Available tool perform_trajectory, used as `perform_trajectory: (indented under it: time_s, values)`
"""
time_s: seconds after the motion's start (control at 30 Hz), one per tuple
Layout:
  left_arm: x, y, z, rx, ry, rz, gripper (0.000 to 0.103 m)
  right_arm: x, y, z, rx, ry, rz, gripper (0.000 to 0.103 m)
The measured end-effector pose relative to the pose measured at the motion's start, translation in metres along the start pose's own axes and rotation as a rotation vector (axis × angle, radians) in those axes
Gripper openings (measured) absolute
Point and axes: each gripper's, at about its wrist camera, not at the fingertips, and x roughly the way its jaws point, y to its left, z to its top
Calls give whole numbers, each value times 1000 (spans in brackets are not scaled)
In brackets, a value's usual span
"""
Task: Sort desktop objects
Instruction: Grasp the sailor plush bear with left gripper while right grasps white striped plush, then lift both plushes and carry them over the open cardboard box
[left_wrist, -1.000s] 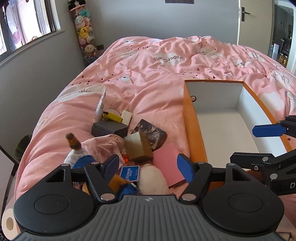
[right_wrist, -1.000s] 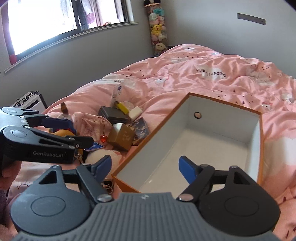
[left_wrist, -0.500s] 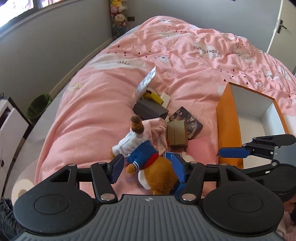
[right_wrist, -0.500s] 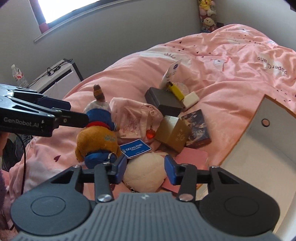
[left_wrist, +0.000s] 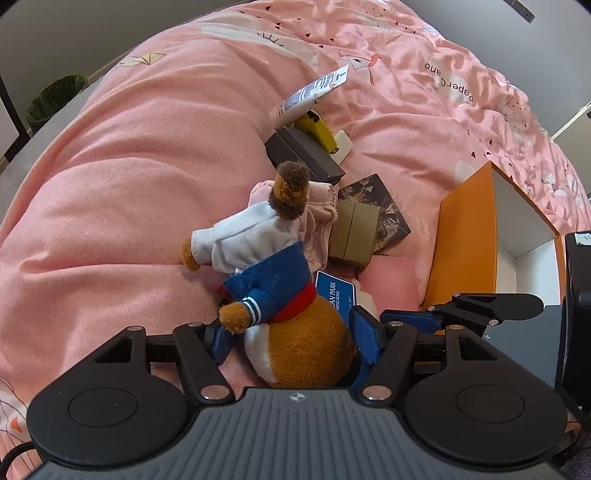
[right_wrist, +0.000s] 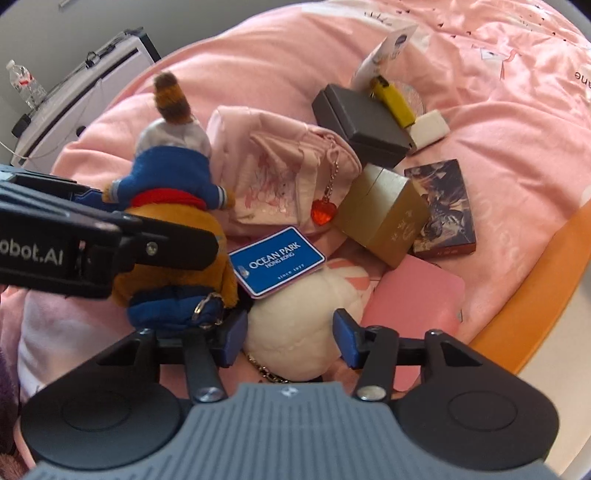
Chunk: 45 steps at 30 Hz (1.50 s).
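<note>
A brown plush toy in a blue and white sailor suit (left_wrist: 291, 325) lies on the pink bed. My left gripper (left_wrist: 293, 341) has a blue pad on each side of its orange body; the jaws look closed against it. The toy also shows in the right wrist view (right_wrist: 173, 236). My right gripper (right_wrist: 290, 334) is open around a white round plush (right_wrist: 299, 332), with small gaps at both pads. A blue Ocean Park tag (right_wrist: 277, 260) lies between the two toys.
An orange box with a white inside (left_wrist: 465, 236) stands to the right. A gold box (right_wrist: 384, 218), a dark patterned box (right_wrist: 439, 206), a grey case (right_wrist: 358, 122), a yellow lighter (right_wrist: 393, 99), a pink pouch (right_wrist: 280, 173) and a pink card (right_wrist: 413, 299) lie nearby.
Both grippers have dropped toward the pile. The left jaws have come around the sailor plush and closed on it. The right jaws have come around the white plush.
</note>
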Motion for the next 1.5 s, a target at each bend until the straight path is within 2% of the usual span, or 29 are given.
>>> perform_trajectory:
  time_s: [0.03, 0.07, 0.27, 0.37, 0.47, 0.53, 0.73, 0.87, 1.07, 1.2, 1.5]
  values:
    - [3, 1, 0, -1, 7, 1, 74, 4, 0, 2, 1, 11, -1, 63]
    - [5, 3, 0, -5, 12, 1, 68, 7, -1, 3, 5, 21, -3, 67]
    - [0, 11, 0, 2, 1, 0, 61, 23, -4, 6, 30, 49, -12, 81]
    - [-9, 13, 1, 16, -20, -1, 60, 30, -3, 5, 62, 53, -7, 86]
    - [-15, 14, 3, 34, -39, 9, 60, 37, -1, 2, 103, 41, -7, 85]
    - [-17, 14, 6, 36, -41, 8, 60, 38, -1, -4, 130, 9, -11, 84]
    - [-32, -1, 11, 90, -90, 51, 60, 17, 6, -23, 138, -99, -48, 69]
    - [-47, -9, 10, 104, -134, 57, 60, -7, 9, -33, 129, -192, -81, 66]
    - [-68, -19, 7, 141, -198, 78, 60, -48, 2, -50, 160, -333, -42, 65]
    - [-80, -26, 7, 163, -241, 79, 60, -70, -4, -54, 171, -439, -53, 65]
    - [-91, -66, 3, 272, -287, 2, 60, -131, -30, -75, 245, -598, -89, 65]
